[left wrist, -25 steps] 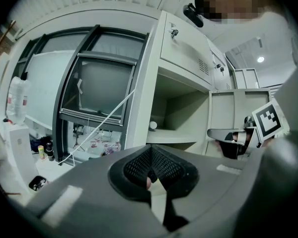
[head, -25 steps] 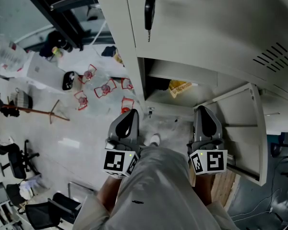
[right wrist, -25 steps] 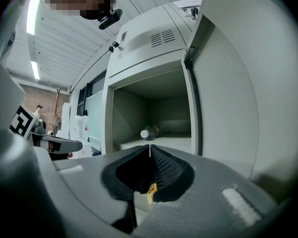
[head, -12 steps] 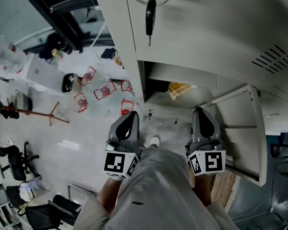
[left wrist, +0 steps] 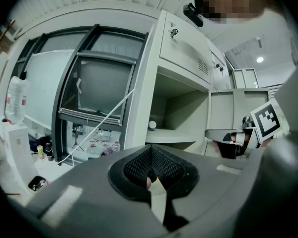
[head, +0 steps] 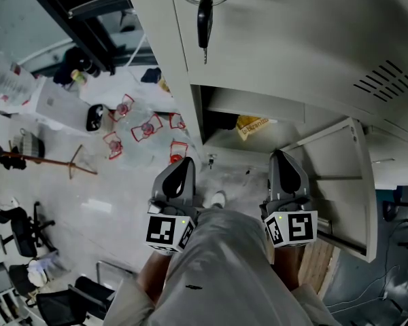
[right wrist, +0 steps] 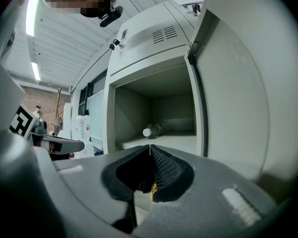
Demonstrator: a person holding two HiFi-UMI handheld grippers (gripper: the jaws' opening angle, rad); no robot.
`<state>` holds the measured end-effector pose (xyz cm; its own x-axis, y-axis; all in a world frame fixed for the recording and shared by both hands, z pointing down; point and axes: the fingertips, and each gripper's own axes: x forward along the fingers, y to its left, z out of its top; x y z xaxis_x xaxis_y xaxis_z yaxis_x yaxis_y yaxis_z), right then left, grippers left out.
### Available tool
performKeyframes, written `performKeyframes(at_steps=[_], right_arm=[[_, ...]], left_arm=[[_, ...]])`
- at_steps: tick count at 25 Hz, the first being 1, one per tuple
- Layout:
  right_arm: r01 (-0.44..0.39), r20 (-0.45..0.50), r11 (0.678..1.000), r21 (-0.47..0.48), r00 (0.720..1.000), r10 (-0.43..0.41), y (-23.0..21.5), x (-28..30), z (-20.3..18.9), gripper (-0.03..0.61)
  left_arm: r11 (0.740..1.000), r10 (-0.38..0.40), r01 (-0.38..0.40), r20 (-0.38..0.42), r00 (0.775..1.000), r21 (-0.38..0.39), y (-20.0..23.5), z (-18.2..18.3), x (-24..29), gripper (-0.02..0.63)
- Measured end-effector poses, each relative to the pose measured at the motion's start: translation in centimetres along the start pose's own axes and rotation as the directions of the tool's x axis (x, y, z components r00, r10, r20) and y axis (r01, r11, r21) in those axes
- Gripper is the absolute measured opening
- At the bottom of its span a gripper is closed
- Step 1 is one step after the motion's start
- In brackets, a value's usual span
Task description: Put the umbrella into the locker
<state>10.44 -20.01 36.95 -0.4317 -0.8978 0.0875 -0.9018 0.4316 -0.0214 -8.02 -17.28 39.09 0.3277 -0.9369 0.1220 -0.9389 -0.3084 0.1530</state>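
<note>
- Right gripper view: folded umbrella (right wrist: 153, 130) seems to lie deep in the locker (right wrist: 126, 108);
- your left gripper (left wrist: 150, 150) and right gripper (right wrist: 149, 148) are closed, empty;
- probably light, with slippery fabric; take its stiff middle.

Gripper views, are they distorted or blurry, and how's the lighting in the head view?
Left gripper view: heavy fisheye bending, black corners, blurred foreground. Right gripper view: same bending, ceiling light glaring, locker compartment shadowed. Head view: flat, dim, fairly sharp.
</note>
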Motion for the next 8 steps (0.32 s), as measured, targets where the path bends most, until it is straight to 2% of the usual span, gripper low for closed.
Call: performKeyframes(at_steps=[8], right_arm=[[-0.007, -0.002, 1.000, 0.007, 1.000, 0.007, 0.08, 0.04, -0.15, -0.003]], left_arm=[[1.000, 0.001, -0.001, 0.000, 1.000, -0.002, -0.11, -0.31, 0.08, 0.017]])
